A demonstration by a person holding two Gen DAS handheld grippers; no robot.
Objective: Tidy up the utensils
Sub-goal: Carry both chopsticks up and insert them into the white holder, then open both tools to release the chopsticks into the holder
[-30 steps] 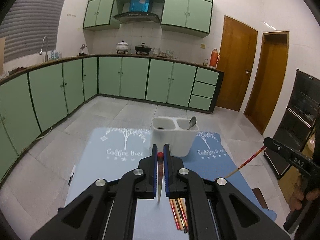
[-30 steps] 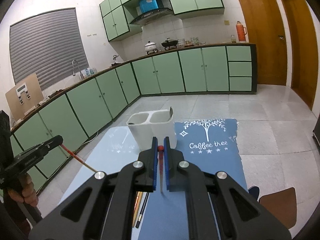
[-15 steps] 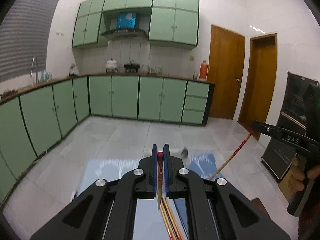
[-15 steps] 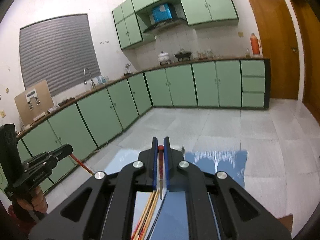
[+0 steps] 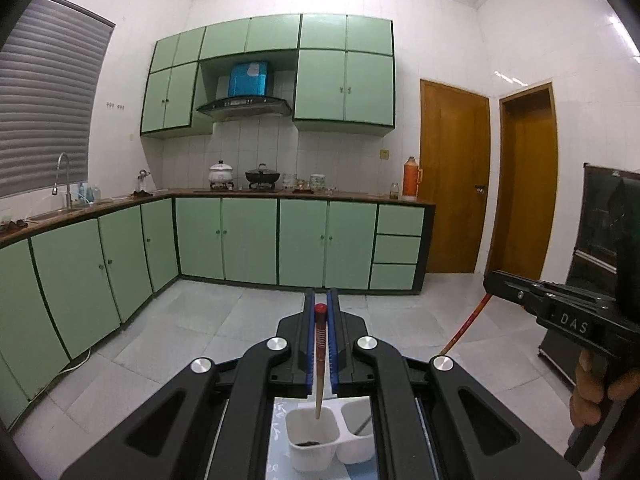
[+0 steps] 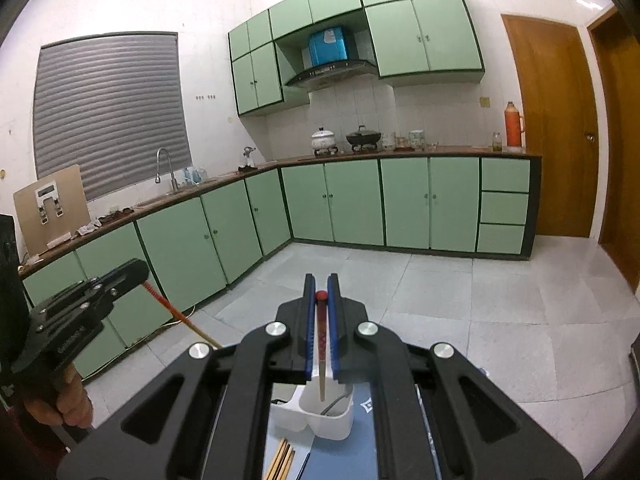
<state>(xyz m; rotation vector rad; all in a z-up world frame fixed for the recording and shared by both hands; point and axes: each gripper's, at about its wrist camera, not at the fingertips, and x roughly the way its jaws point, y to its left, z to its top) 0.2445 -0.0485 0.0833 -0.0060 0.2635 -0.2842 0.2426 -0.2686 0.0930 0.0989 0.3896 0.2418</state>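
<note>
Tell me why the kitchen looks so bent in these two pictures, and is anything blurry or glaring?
Left wrist view: the fisheye lens bows the green cabinets and door, with dark corners; the picture is sharp, with small ceiling-light reflections on the wall tiles. Right wrist view: the same bending curves the window blind; lighting is even and dim, and the chopstick in the gripper is in focus.

Even, slightly dim indoor light; sharp focus, strong fisheye bending, dark corners.
</note>
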